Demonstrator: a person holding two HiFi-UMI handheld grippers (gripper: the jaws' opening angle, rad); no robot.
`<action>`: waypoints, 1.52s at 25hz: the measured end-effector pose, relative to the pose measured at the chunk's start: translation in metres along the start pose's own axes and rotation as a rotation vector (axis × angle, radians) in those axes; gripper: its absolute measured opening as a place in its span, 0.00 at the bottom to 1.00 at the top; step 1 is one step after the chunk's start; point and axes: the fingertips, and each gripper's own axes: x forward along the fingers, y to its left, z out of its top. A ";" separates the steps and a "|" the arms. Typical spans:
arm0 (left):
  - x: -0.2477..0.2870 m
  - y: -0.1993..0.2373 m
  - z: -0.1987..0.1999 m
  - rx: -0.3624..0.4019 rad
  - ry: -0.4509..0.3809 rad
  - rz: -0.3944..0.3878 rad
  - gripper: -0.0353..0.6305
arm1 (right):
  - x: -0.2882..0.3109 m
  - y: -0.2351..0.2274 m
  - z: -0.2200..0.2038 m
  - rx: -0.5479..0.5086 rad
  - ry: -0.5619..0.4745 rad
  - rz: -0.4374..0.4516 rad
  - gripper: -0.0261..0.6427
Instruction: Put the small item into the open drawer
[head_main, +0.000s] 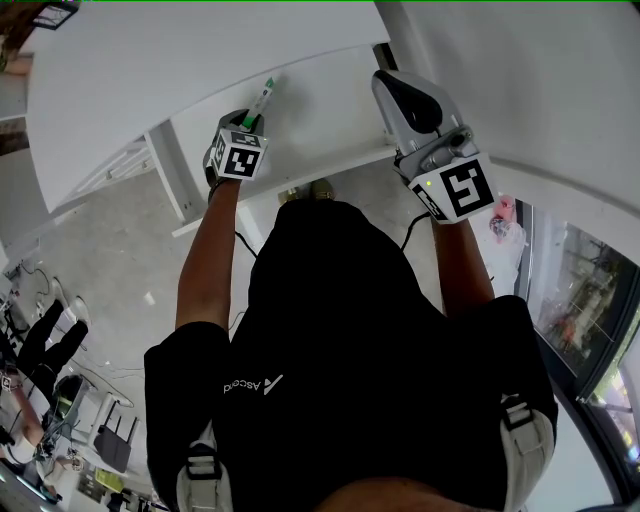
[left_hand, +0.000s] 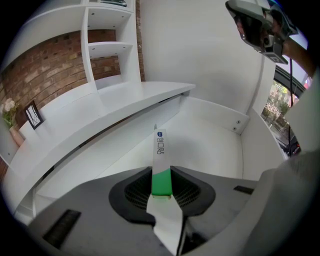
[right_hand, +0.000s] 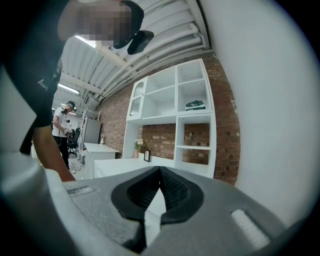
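Observation:
The small item (head_main: 260, 100) is a thin stick, green at one end and white with print at the other. My left gripper (head_main: 250, 120) is shut on its green end and holds it over the open white drawer (head_main: 330, 110). In the left gripper view the small item (left_hand: 161, 147) juts forward from the left gripper (left_hand: 161, 171), above the bare drawer floor (left_hand: 205, 150). My right gripper (head_main: 388, 85) hovers over the drawer's right side, shut with nothing in it. In its own view the right gripper (right_hand: 158, 172) points away towards the shelves.
A white desk top (head_main: 150, 70) curves over the drawer's far side. White shelves (left_hand: 105, 45) stand against a brick wall, with a picture frame (left_hand: 32, 115) and flowers (left_hand: 7, 107) on the counter. A white wall (head_main: 520, 80) rises at right. Another person (right_hand: 62, 130) stands far off.

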 end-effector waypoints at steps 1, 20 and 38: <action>0.000 -0.001 0.000 -0.002 0.002 0.001 0.19 | -0.001 -0.001 0.000 0.001 0.001 0.000 0.04; -0.054 0.012 0.025 -0.072 -0.141 0.086 0.29 | 0.000 0.009 -0.001 0.019 -0.019 0.039 0.04; -0.299 -0.022 0.167 -0.129 -0.821 0.071 0.12 | -0.002 0.061 0.046 0.004 -0.148 0.130 0.04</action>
